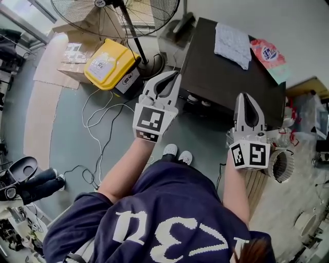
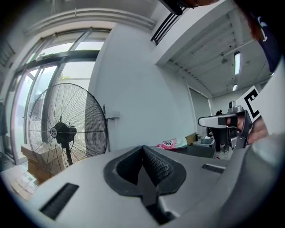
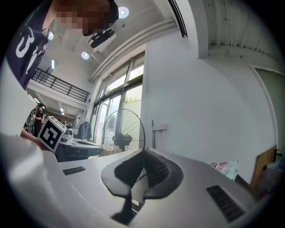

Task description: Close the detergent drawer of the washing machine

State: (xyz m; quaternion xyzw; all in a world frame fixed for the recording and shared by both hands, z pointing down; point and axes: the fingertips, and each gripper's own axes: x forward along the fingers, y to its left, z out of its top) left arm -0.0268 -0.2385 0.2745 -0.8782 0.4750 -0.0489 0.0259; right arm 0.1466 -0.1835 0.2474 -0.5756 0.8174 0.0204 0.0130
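The washing machine (image 1: 226, 77) shows in the head view as a dark box seen from above at the top centre; its front is foreshortened and I cannot make out the detergent drawer. My left gripper (image 1: 175, 75) hangs in the air over the machine's near left corner, jaws shut and empty. My right gripper (image 1: 247, 96) is held level beside it, over the machine's near right edge, also shut on nothing. In the left gripper view the closed left gripper (image 2: 143, 147) points at a white wall. The right gripper view shows the closed right gripper (image 3: 143, 150) against the same wall.
A white cloth (image 1: 233, 45) and a pink detergent pouch (image 1: 266, 54) lie on the machine's top. A standing fan (image 1: 118, 15), a yellow container (image 1: 109, 64) and cardboard boxes (image 1: 72, 51) stand to the left. White cables (image 1: 97, 123) run over the floor. A ribbed hose (image 1: 280, 164) lies right.
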